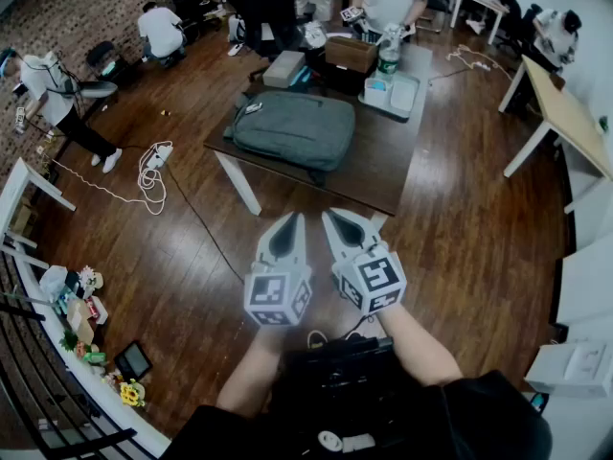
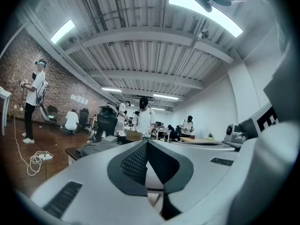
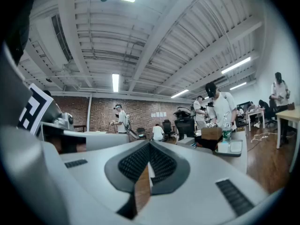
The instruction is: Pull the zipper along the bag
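The left claw [image 1: 292, 223] is pressed together with nothing in it, and so is the right claw [image 1: 335, 220] just beside it. Both are held level in front of the person's body, well short of the table [image 1: 374, 166].

The bag [image 1: 292, 127], grey and lying flat on the left half of that table, is untouched, and its zipper cannot be made out from here. So the step in hand looks like the approach. To do it well, I would carry both claws forward over the near edge and open them on the way. Then I would find the pull tab before closing on anything. One claw should likely pin the fabric beside the track while the other pinches the tab. The pull should run straight along the track, since soft cloth will probably bunch if the bag is not held taut.

At the left a brick wall [image 1: 86, 8] bounds the room, with a person in white [image 1: 158, 29] crouched near it. A white cable [image 1: 148, 175] is looped on the dark plank floor [image 1: 460, 247]. The table is dark-topped on white legs. Behind the bag it carries a grey box [image 1: 284, 68], a cardboard box [image 1: 351, 54], and a bottle [image 1: 387, 60] on a tray [image 1: 407, 94]. A pale table [image 1: 565, 113] stands at the far right.
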`<control>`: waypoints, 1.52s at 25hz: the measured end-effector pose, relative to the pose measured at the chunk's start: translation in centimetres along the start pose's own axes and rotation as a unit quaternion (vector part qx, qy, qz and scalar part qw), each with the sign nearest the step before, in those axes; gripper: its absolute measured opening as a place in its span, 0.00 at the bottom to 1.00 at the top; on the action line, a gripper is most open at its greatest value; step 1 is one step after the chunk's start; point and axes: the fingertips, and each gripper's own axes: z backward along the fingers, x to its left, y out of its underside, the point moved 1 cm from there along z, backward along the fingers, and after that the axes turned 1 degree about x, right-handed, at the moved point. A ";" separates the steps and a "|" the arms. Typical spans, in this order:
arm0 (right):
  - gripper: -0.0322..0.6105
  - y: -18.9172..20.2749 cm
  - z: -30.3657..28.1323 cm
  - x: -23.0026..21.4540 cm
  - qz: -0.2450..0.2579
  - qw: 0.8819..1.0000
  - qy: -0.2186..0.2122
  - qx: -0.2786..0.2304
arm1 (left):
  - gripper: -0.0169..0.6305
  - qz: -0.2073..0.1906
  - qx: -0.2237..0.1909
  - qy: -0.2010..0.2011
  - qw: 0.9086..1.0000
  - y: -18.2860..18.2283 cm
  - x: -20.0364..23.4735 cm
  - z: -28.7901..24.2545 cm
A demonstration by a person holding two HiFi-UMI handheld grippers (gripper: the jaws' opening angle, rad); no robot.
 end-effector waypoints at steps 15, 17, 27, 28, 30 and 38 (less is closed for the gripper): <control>0.07 -0.2 -3.4 1.9 0.007 1.000 0.023 -0.006 | 0.01 -0.021 -0.001 -0.004 1.000 -0.8 4.5 -0.1; 0.07 -0.1 -4.1 1.7 0.012 1.000 0.022 -0.002 | 0.01 -0.034 -0.003 -0.005 0.999 -1.0 4.7 -0.8; 0.07 -1.0 -10.3 -3.7 0.007 1.000 0.017 -0.022 | 0.01 -0.054 0.001 -0.003 0.999 -1.6 7.2 -8.1; 0.07 -1.1 -11.3 -4.5 0.007 1.000 0.016 -0.024 | 0.01 -0.058 0.001 -0.003 0.998 -1.8 7.6 -9.3; 0.07 -1.3 -13.3 -6.2 0.006 1.000 0.011 -0.023 | 0.01 -0.065 0.004 -0.005 0.998 -1.9 8.5 -11.8; 0.07 -1.7 -19.7 -12.2 0.006 1.000 -0.009 -0.005 | 0.01 -0.066 0.005 -0.009 0.998 -2.5 10.5 -20.3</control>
